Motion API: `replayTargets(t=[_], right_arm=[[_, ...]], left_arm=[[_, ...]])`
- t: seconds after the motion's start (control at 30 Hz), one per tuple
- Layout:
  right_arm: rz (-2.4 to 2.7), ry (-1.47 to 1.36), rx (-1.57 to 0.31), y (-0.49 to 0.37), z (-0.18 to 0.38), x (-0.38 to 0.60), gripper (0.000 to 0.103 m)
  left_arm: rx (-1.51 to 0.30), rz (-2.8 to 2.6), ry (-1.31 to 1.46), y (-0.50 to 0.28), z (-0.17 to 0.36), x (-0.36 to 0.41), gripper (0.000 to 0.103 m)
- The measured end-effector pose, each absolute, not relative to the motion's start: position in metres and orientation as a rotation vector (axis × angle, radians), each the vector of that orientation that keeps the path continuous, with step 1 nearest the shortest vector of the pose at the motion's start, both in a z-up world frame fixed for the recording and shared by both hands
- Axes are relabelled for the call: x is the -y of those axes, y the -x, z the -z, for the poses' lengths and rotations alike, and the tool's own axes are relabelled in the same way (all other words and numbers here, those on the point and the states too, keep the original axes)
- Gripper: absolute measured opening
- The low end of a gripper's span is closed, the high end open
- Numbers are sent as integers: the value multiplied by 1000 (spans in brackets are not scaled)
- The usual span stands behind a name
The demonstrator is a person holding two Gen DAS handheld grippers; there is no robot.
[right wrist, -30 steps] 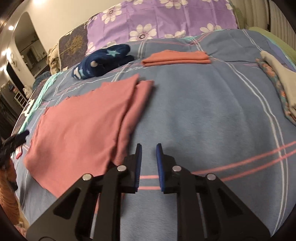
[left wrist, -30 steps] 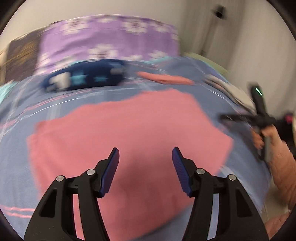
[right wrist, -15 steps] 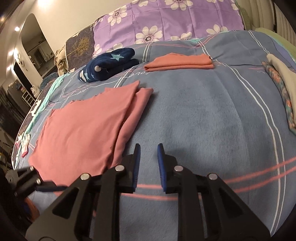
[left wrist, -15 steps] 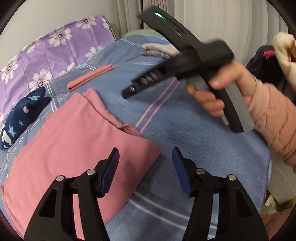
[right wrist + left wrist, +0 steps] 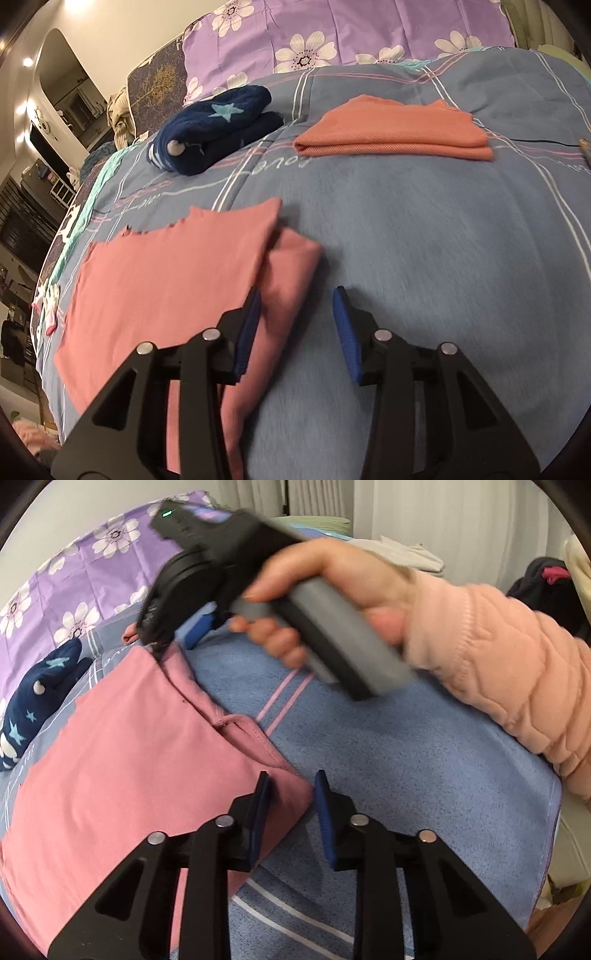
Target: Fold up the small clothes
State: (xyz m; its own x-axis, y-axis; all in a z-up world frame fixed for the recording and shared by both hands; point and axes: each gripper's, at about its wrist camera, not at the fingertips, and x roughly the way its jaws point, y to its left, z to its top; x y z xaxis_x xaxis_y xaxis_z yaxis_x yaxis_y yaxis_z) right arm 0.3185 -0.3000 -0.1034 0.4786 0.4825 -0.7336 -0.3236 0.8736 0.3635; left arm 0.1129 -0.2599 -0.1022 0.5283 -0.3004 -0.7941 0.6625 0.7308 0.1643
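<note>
Pink garment flat on the bed, its near corner between the closing left gripper jaws, its folded edge between the opening right gripper jaws; best pinch all layers before lifting.

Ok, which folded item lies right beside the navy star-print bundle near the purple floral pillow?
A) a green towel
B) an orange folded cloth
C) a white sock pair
B: the orange folded cloth lies on the blue blanket next to the navy star-print bundle.
</note>
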Motion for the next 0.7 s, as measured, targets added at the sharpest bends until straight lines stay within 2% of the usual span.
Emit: replayTargets(t=[0.03, 0.07, 0.2, 0.3, 0.43, 0.53, 0.6, 0.63, 0.67, 0.7], right_arm=[[-500, -185, -948, -322, 104, 297, 25], [-508, -186, -947, -323, 103, 294, 4], [-544, -220, -790, -307, 72, 296, 3], [-532, -213, -762, -307, 63, 298, 3], [-458, -169, -890, -326, 105, 295, 7], [-485, -268, -884, -327, 122, 310, 9], [-460, -318, -887, -325, 116, 321, 16], [-438, -303, -878, -321, 112, 324, 18], [-417, -275, -864, -314, 107, 328, 20], [-415, -266, -861, -309, 104, 330, 22]], left_arm=[[-835, 621, -486, -112, 103, 260, 8], [-838, 636, -480, -110, 103, 262, 5], [-806, 690, -454, -104, 92, 259, 4], [-845, 758, -389, -107, 89, 257, 0], [-867, 750, -434, -102, 106, 267, 0], [-876, 736, -401, -97, 104, 261, 0], [-825, 710, -413, -92, 95, 255, 12], [-785, 667, -425, -89, 88, 249, 36], [-755, 640, -429, -91, 84, 245, 48], [-729, 626, -435, -91, 81, 242, 48]])
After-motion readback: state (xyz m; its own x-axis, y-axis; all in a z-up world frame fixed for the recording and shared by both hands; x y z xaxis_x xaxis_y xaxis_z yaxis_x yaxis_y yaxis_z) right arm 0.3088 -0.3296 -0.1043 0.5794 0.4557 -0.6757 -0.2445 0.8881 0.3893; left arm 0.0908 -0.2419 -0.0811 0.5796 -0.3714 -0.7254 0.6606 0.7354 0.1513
